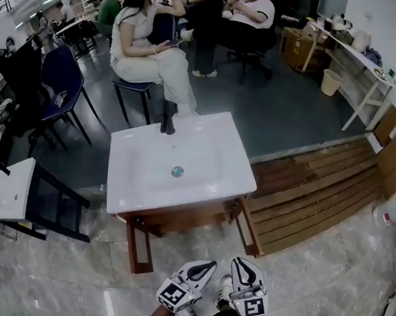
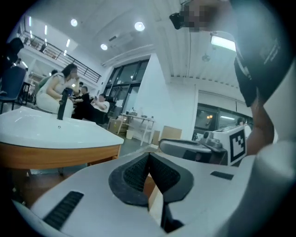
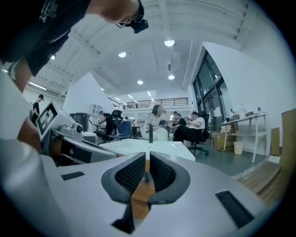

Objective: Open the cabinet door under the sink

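Note:
The white sink (image 1: 128, 183) with a black faucet (image 1: 168, 121) tops a wooden cabinet (image 1: 180, 220). Its two doors, the left door (image 1: 139, 248) and the right door (image 1: 248, 230), stand swung outward toward me. My left gripper (image 1: 202, 268) and right gripper (image 1: 240, 265) hang side by side in front of the cabinet, apart from it. In the left gripper view the left gripper (image 2: 149, 156) is shut and empty, with the sink (image 2: 51, 132) at the left. The right gripper (image 3: 148, 158) points at the sink (image 3: 152, 148), its jaws together with nothing in them.
Several people sit on chairs behind the sink. A blue chair (image 1: 65, 77) and a small white table (image 1: 10, 188) stand at the left. Wooden planks (image 1: 317, 189) lie on the floor to the right, with a plastic bottle (image 1: 390, 208) beyond them.

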The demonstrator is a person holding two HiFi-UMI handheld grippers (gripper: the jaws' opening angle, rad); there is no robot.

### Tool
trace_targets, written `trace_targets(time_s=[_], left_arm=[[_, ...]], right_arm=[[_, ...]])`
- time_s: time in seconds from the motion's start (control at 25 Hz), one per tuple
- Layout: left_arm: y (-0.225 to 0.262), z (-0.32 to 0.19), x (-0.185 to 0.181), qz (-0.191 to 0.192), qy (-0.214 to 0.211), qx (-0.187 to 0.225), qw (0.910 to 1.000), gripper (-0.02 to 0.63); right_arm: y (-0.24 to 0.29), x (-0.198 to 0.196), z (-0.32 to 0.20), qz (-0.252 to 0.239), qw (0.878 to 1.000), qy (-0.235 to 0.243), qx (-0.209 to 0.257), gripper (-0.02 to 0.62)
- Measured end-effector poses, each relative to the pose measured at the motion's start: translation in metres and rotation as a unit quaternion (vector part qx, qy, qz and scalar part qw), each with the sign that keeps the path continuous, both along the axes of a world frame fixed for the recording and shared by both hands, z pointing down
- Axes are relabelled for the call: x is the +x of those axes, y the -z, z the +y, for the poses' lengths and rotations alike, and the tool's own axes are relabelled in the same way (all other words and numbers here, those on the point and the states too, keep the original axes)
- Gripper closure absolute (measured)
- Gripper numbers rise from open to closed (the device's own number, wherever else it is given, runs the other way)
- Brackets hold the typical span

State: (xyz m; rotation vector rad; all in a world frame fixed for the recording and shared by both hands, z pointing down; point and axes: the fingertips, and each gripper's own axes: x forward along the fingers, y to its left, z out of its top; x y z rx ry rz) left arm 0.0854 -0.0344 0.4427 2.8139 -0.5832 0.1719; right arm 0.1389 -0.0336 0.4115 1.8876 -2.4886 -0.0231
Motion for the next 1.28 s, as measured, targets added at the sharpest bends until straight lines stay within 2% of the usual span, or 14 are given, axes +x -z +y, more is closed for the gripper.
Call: trace_targets(time_s=[0.08, 0.16, 0.36, 0.52, 0.72, 0.88, 1.04, 1.28], left_arm=[[0.023, 0.008, -0.02, 0.003, 0.009, -0.002, 1.0, 0.583], [0.044, 0.009, -0.044, 0.003, 0.039, 0.006, 0.9992, 0.583], [0.103, 0.008, -0.104, 0.035, 0.104, 0.046, 0.9929, 0.583], [0.135, 0.011, -0.142, 0.03, 0.151, 0.07, 0.9855, 0.583], [0.167, 0.013, -0.189, 0.011, 0.217, 0.118, 0.9689, 0.581], [0.184, 0.02, -0.2, 0.015, 0.224, 0.128, 0.966, 0.582], [0.191, 0.028, -0.204, 0.014, 0.226, 0.134, 0.9647, 0.582], [0.212, 0.03, -0.211, 0.031, 0.252, 0.17, 0.9523, 0.583]], right_arm=[[0.029, -0.023, 0.0, 0.014, 0.999, 0.028, 0.013, 0.569], [0.057, -0.043, 0.0, 0.016, 0.998, 0.05, 0.03, 0.569], [0.101, -0.079, -0.001, 0.008, 0.997, 0.069, 0.047, 0.569], [0.124, -0.102, 0.003, 0.016, 0.994, 0.093, 0.05, 0.569], [0.156, -0.126, 0.009, 0.016, 0.991, 0.112, 0.068, 0.569], [0.177, -0.138, 0.009, 0.039, 0.989, 0.115, 0.081, 0.571], [0.19, -0.146, 0.01, 0.041, 0.988, 0.116, 0.089, 0.571], [0.199, -0.153, 0.015, 0.04, 0.987, 0.115, 0.103, 0.571]])
